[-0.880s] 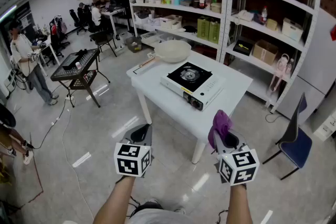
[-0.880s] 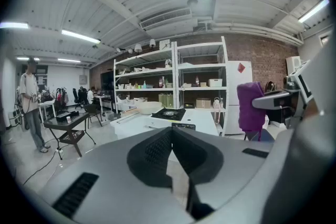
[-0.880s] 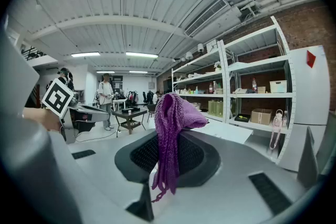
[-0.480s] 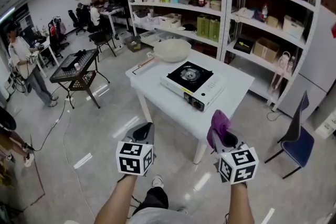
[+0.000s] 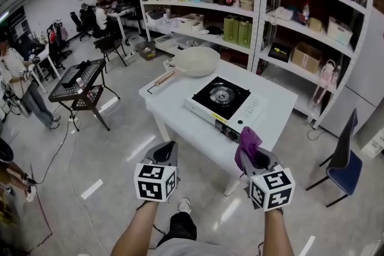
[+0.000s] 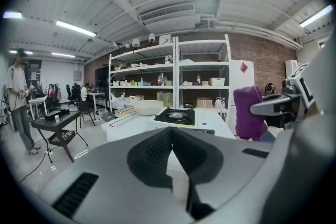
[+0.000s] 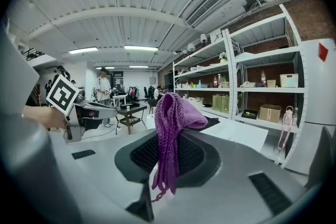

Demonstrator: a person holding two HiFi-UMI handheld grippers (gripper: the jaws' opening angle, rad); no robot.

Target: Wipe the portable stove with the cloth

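Note:
The portable stove (image 5: pixel 225 104), white with a black burner top, sits on a white table (image 5: pixel 180 114) ahead of me. It also shows in the left gripper view as the stove (image 6: pixel 176 115). My right gripper (image 5: pixel 253 157) is shut on a purple knitted cloth (image 5: pixel 247 144) just short of the table's near edge. In the right gripper view the cloth (image 7: pixel 170 123) stands up from the right gripper (image 7: pixel 167 141) and droops over it. My left gripper (image 5: pixel 163 154) hangs shut and empty below the table edge. In its own view the left gripper (image 6: pixel 170 132) shows both jaws meeting.
A cream frying pan (image 5: pixel 195 61) lies on the table behind the stove. White shelving (image 5: pixel 258 15) with boxes and bottles stands behind the table. A blue chair (image 5: pixel 342 165) is at the right, a black cart (image 5: pixel 81 84) at the left. A person (image 5: pixel 21 81) stands far left.
The table and stove have come closer in the head view. Both grippers keep their pose, and the cloth stays in the right one.

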